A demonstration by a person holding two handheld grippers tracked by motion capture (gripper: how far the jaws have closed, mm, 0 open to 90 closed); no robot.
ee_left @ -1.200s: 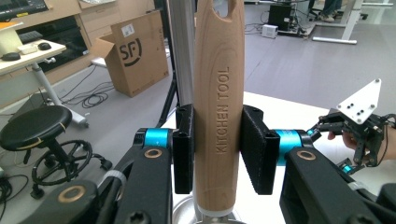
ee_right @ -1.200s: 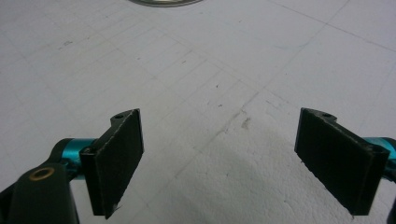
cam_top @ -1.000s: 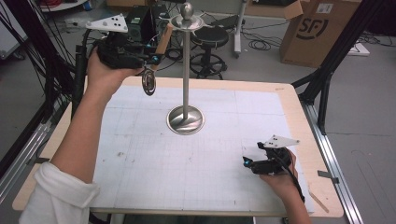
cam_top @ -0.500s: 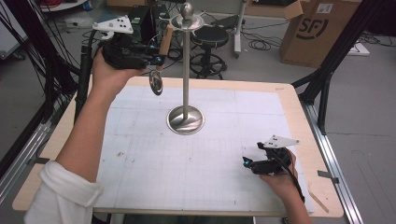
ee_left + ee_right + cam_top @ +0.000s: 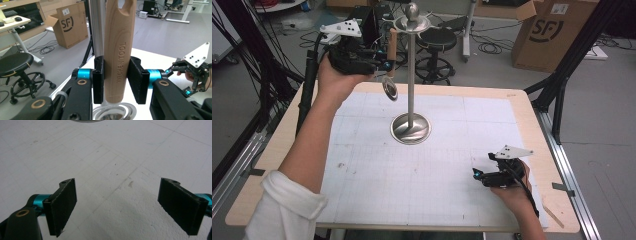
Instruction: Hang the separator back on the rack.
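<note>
A kitchen tool with a wooden handle (image 5: pixel 392 46) (image 5: pixel 117 50) and a round metal head (image 5: pixel 389 89) hangs upright in my left gripper (image 5: pixel 385 65) (image 5: pixel 117 80), which is shut on the handle. The handle reads "KITCHEN TOOL" and has a hole near its top. It is held close beside the pole of a metal stand (image 5: pixel 411 75) (image 5: pixel 97 27), just below the stand's top disc (image 5: pixel 412 22). The stand's round base (image 5: pixel 411 128) rests on the white gridded mat (image 5: pixel 437 165). My right gripper (image 5: pixel 476 175) (image 5: pixel 122 205) sits low over the mat at the front right, open, with nothing between its jaws.
The wooden table edge (image 5: pixel 532 130) frames the mat. Beyond the table are a cardboard box (image 5: pixel 552 30) (image 5: pixel 71 23), a black stool (image 5: pixel 434 37) (image 5: pixel 15 62) and floor cables. Black frame posts (image 5: pixel 307 90) stand at the table's left and right.
My left gripper has carried the tool to the right and slightly up, closer to the stand's pole and top disc. The right gripper has stayed put.
</note>
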